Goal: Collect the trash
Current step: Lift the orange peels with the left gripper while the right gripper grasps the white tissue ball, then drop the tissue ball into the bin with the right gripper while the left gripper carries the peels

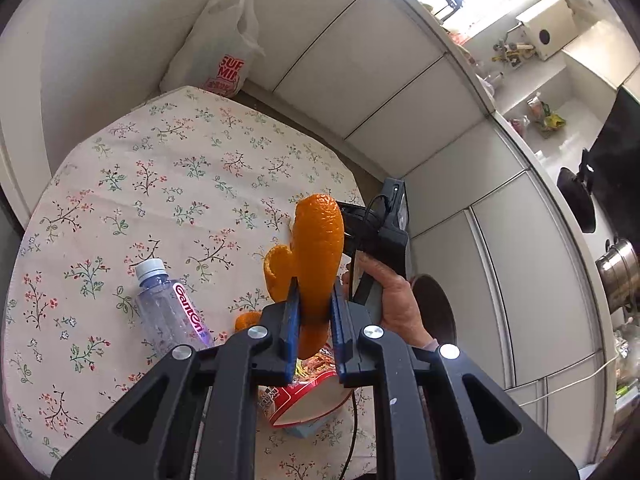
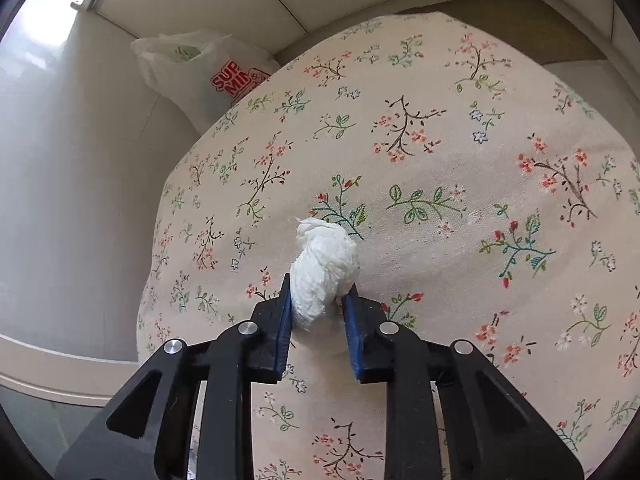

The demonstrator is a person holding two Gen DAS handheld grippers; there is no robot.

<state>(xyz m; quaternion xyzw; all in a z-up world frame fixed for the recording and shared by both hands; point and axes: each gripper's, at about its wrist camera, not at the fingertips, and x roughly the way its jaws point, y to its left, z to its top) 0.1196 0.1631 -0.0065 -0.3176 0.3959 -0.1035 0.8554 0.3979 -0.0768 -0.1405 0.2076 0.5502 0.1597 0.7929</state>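
**Both tongs loaded, bag next**

L gripper (image 1: 314, 308) is clamped on the peel (image 1: 318, 248), a long strip of orange rind standing up out of the blue pads, w/ a smaller curl off its 9 o'clock side. I've got it pinched low so the bulk sticks out front and clear of the cloth (image 1: 168, 184). It's held above the table, not resting.

R gripper (image 2: 318, 312) is closed on the tissue (image 2: 324, 268), a white wad; both pads press its lower half. Can't tell if the wad is off the cloth or just touching it.

More trash on the table in the L view: bottle (image 1: 170, 308) lying at 8 o'clock from the peel, a small bit of peel (image 1: 246, 320) just beside the L pad, and a red cup (image 1: 308, 400) tipped over under the jaws at 6 o'clock. My R hand (image 1: 394, 300) on the other handle shows at 3 o'clock.

The bag (image 2: 208, 76), white plastic w/ red print, sits beyond the table's far edge by the wall, at 11 o'clock in the R view, mouth slack. Prob the drop spot, so I reckon both loads go there before I come back for the rest. Risk: the floppy mouth may not stay open for a clean drop.
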